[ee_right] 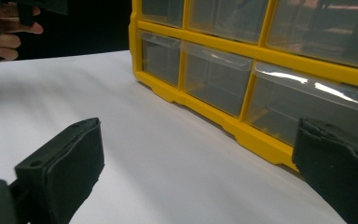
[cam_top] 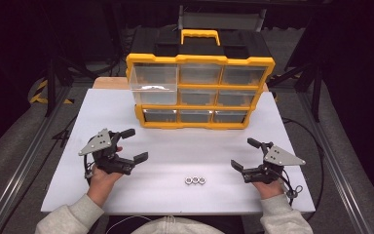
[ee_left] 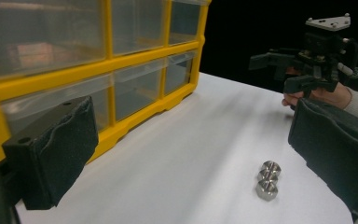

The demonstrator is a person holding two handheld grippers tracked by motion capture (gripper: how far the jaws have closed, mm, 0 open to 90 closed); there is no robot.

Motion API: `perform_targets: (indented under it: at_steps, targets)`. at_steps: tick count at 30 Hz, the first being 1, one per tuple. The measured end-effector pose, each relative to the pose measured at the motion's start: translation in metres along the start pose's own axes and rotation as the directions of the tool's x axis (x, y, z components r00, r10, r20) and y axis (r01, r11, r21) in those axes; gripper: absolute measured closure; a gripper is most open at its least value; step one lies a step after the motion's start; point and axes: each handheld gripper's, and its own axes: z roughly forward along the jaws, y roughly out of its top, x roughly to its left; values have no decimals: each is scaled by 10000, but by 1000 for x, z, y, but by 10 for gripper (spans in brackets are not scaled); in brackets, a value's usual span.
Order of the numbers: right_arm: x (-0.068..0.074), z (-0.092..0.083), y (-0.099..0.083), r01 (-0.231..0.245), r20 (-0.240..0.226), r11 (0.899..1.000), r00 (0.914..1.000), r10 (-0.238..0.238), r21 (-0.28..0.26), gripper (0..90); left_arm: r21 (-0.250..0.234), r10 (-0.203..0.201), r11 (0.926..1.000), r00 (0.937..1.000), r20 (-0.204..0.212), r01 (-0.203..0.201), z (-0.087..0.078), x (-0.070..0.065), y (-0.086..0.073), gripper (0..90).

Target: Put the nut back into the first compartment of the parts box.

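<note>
A yellow organiser [cam_top: 199, 92] with clear drawers stands upright at the back of the white table [cam_top: 175, 146]; its top-left drawer [cam_top: 153, 78] is pulled out. Three metal nuts [cam_top: 195, 180] lie in a row near the front edge, also seen in the left gripper view as nuts [ee_left: 267, 179]. My left gripper [cam_top: 134, 145] is open at the front left, empty, jaws wide. My right gripper [cam_top: 246, 153] is open at the front right, empty. In the left gripper view the right gripper [ee_left: 279, 70] shows far off. The organiser's lower drawers [ee_right: 214, 74] face the right gripper.
Bare white table lies between the grippers and the organiser. Dark floor and metal rails [cam_top: 24, 156] flank the table. A black case with a yellow handle [cam_top: 200, 35] sits behind the organiser. The person's sleeves [cam_top: 68, 217] come in from the bottom.
</note>
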Motion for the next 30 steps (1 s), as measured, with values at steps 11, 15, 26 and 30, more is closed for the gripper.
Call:
perform_targets:
  at_steps: [11, 15, 26, 30]
  targets:
    - [1, 1, 2, -166, -208, 9996, 9996, 171, 249, 27, 864, 446, 9948, 9939, 1005, -534, 45, -24, 23, 37]
    - [2, 1, 3, -121, -215, 9995, 9997, 127, 283, 31, 1735, 805, 9800, 9912, 1052, -980, 57, -33, 32, 52]
    - [1, 5, 1, -264, -567, 9971, 9979, 305, 712, 31, 5090, 1766, 8270, 9699, 1678, -2387, 94, -49, 53, 63]
    - [1, 3, 1, -280, -509, 9973, 9982, 315, 683, 31, 5656, 1812, 7838, 9655, 1868, -2565, 102, -51, 60, 57]
